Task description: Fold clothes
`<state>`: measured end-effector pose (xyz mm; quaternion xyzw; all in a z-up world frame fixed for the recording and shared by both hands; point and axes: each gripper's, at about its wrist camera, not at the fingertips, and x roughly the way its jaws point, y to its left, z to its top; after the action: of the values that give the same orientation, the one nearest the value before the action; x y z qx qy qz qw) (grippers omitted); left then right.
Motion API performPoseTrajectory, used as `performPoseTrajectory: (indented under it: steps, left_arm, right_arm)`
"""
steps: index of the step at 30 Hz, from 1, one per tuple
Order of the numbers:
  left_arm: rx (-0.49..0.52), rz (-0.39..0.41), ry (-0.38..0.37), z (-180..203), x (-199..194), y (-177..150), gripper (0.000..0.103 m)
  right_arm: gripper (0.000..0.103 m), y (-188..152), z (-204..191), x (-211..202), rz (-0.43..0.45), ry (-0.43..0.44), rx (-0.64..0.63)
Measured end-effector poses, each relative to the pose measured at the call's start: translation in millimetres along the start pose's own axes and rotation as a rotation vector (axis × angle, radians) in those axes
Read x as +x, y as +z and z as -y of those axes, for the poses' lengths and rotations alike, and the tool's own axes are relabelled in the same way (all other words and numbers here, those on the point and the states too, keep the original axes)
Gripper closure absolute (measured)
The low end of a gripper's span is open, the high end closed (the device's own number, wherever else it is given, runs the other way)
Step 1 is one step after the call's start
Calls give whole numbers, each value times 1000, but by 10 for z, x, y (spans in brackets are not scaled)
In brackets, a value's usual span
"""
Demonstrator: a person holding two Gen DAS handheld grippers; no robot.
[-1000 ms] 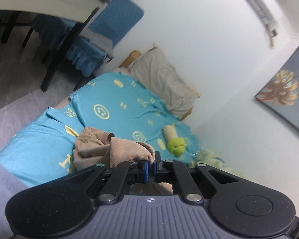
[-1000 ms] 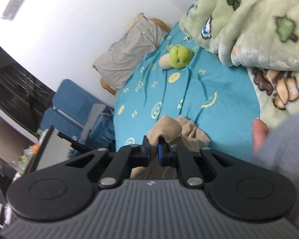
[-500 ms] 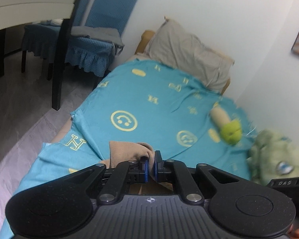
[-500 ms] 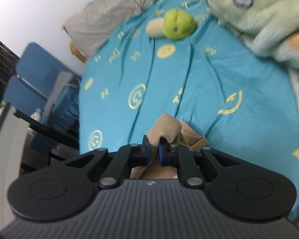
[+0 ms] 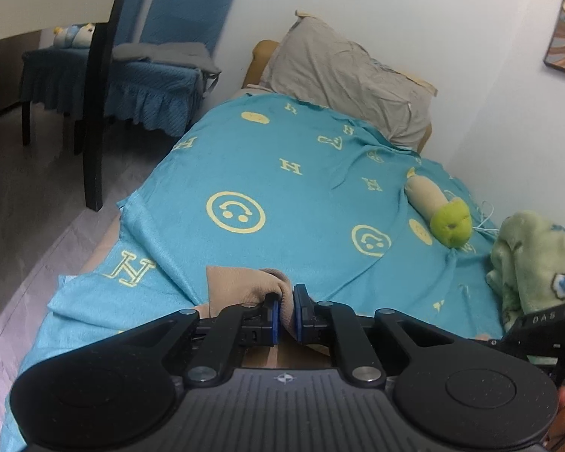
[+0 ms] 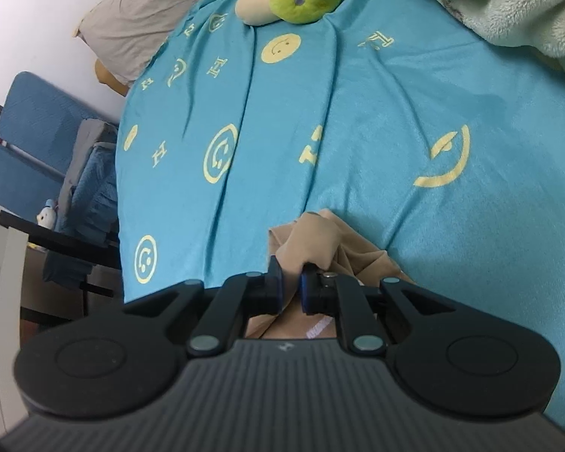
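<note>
Now both grippers hold the tan garment (image 5: 245,286) low in the frame, on the turquoise bedsheet (image 5: 282,196) — the left gripper (image 5: 285,310) and the right gripper (image 6: 290,285) each have narrow jaws pinching a fold of cloth.

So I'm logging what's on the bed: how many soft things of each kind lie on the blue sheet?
Tan garment: 1
Grey pillow: 1
Green-headed plush toy: 1
Pale green fleece blanket: 1
Total: 4
</note>
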<state>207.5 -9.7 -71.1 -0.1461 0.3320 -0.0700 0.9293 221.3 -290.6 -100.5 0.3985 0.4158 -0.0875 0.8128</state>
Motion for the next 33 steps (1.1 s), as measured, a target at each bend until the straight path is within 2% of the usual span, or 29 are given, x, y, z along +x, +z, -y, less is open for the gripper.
performPoseTrajectory:
  steps: [2, 3, 4, 5, 6, 7, 8, 9, 12, 15, 16, 18, 20, 22, 26, 30, 33]
  left_arm:
    - [5, -1, -8, 4, -20, 5, 93]
    - [1, -7, -13, -2, -33, 10, 88]
    - [-5, -15, -22, -7, -51, 17, 82]
    - [-12, -18, -38, -10, -83, 27, 65]
    - [-18, -20, -57, -13, -119, 37, 48]
    - [-18, -7, -64, -2, -168, 40, 40]
    - [2, 19, -59, 22, -226, 35, 26]
    - [27, 49, -51, 50, -285, 29, 18]
    - [160, 88, -28, 178, -334, -11, 17]
    - [212, 35, -11, 220, -179, -82, 17]
    - [219, 11, -5, 216, -106, -109, 17]
    - [237, -33, 8, 204, 43, -165, 17]
    - [250, -68, 23, 195, 163, -203, 17]
    - [266, -90, 31, 196, 252, -229, 17]
    - [287, -85, 66, 247, 214, -257, 18]
    - [281, -56, 86, 281, -69, -295, 18]
    - [274, -50, 75, 314, -325, -389, 18]
  right_arm:
    - [88, 18, 7, -3, -3, 8, 5]
    - [88, 29, 6, -9, -2, 17, 2]
    - [81, 31, 2, -30, 4, 33, -2]
    - [60, 25, -5, -60, 14, 57, -4]
    - [46, 18, -19, -93, 26, 89, -8]
    - [19, 6, -42, -142, 49, 124, -14]
    - [10, -12, -75, -207, 81, 153, -27]
    - [12, -27, -122, -259, 104, 168, -57]
    - [12, -84, -288, -359, 155, 193, -196]
    - [14, -169, -440, -286, 177, 136, -356]
    - [32, -192, -473, -210, 155, 126, -397]
    - [39, -216, -483, -23, 100, 99, -428]
    - [59, -252, -475, 157, 64, 60, -467]
    - [65, -283, -460, 303, 41, 7, -512]
    - [65, -315, -423, 274, 44, 5, -511]
    - [62, -385, -356, -31, 65, 45, -478]
    - [62, -513, -306, -273, 78, 37, -500]
